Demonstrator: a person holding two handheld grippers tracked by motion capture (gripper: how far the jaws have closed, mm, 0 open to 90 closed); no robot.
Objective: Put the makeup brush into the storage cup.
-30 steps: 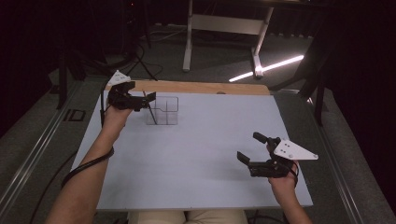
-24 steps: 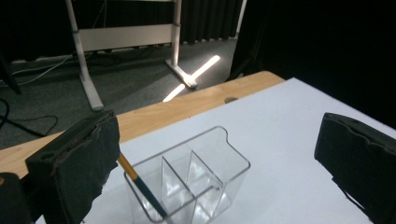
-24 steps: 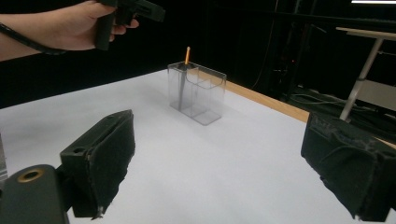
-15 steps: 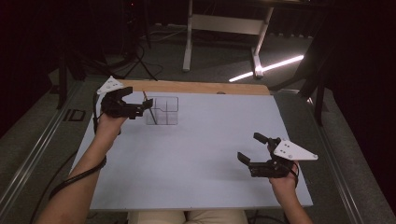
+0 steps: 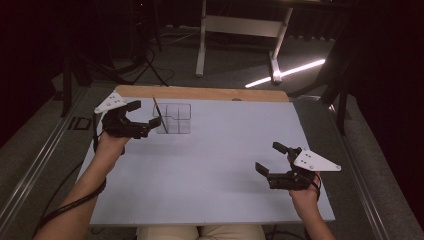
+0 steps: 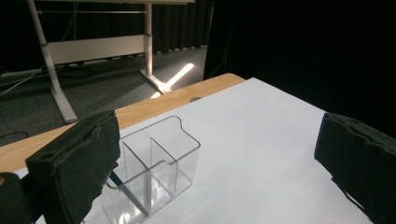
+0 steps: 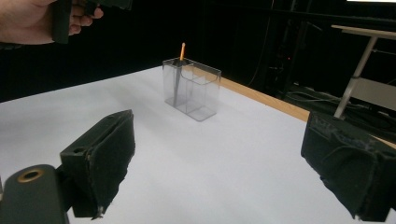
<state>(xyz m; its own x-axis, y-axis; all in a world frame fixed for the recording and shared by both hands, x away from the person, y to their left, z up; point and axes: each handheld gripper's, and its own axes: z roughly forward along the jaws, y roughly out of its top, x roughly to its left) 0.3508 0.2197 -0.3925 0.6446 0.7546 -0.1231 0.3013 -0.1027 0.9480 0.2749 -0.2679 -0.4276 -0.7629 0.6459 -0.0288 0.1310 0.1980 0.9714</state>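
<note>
I see a wide white bench [image 5: 210, 165] with a strip of bare wood along its far edge [image 5: 200, 93]. Near that far edge, toward my left side, stands a clear plastic organiser box with inner dividers [image 5: 173, 118]. It is upright, its walls thin and see-through, and it is split into several open-topped compartments; one end wall is cut lower in a curved step. In my right gripper view the clear plastic organiser box [image 7: 192, 88] stands alone on the white surface.

A thin pencil-like stick with an orange tip [image 7: 180, 58] leans inside an end compartment, dark along its lower length, its tip rising above the rim. From the high view the stick [image 5: 159, 115] slants across the box's left end.

My left gripper [image 5: 141, 119] hangs just beside the box's left end, its black padded fingers [image 6: 74, 168] spread wide with nothing between them.

My right gripper [image 5: 271, 159] is well apart from the box, near the bench's near right corner, fingers [image 7: 100, 161] likewise spread and empty.
</note>
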